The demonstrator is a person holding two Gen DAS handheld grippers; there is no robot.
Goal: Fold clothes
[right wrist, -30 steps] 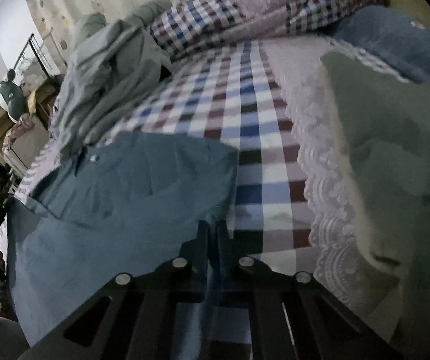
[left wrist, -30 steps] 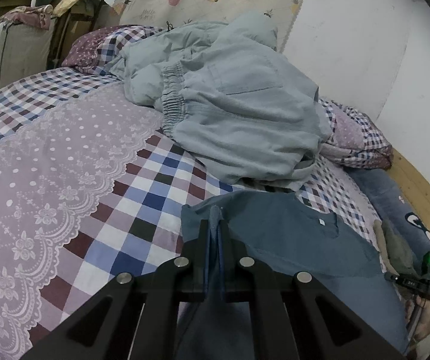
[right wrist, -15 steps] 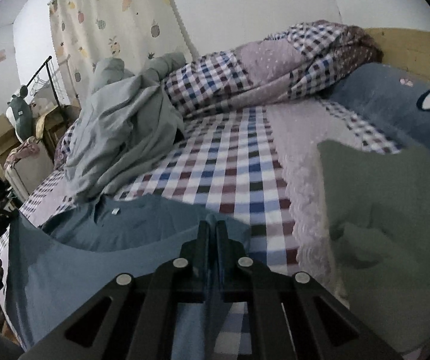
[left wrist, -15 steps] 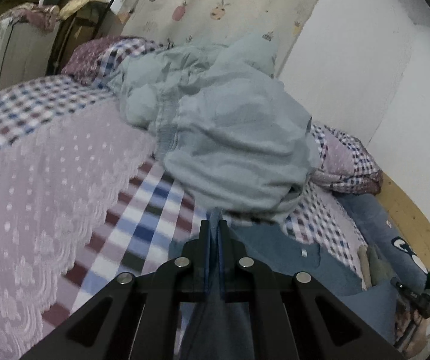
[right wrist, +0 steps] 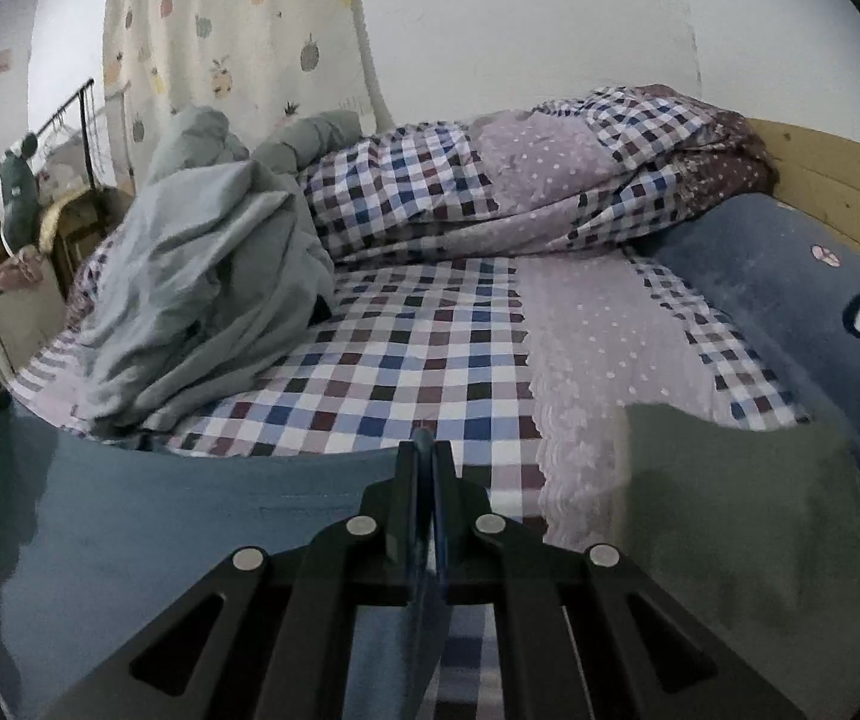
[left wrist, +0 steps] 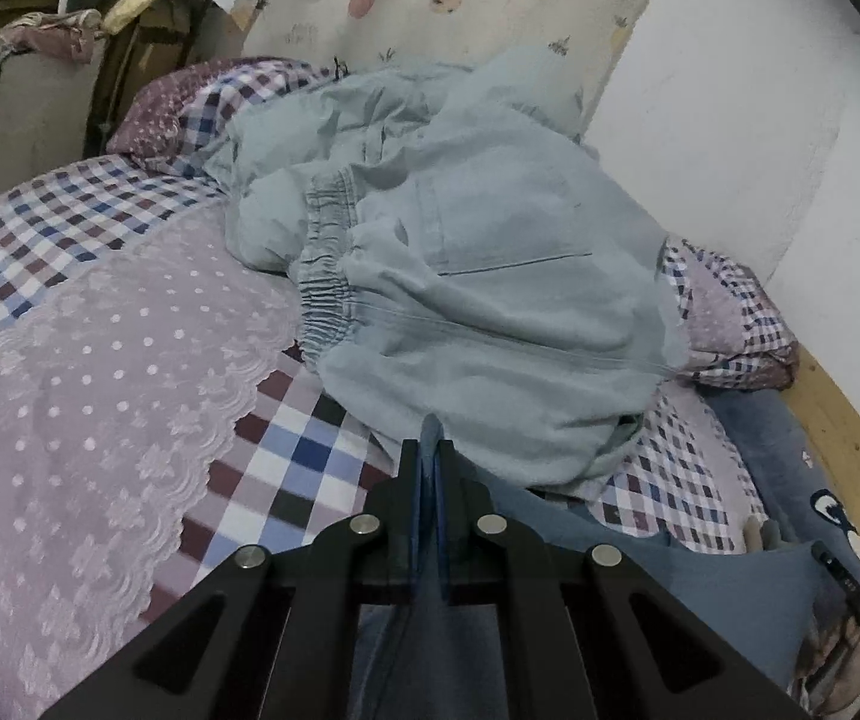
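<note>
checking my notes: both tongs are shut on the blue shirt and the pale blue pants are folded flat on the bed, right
Not quite. Both tongs, left and right, are shut on the blue shirt, but the pale blue pants are not folded flat: they lie in a rumpled heap on the bed, as the left wrist view shows.

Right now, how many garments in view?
3: blue shirt held up by left gripper and right gripper; light denim pile mid-bed, possibly several pieces; green garment beside the pillow.

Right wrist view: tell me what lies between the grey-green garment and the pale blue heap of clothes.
Only bare bedsheet, checked with a lilac lace strip, lies between the grey-green garment and the pale blue heap; the right wrist view shows it.
</note>
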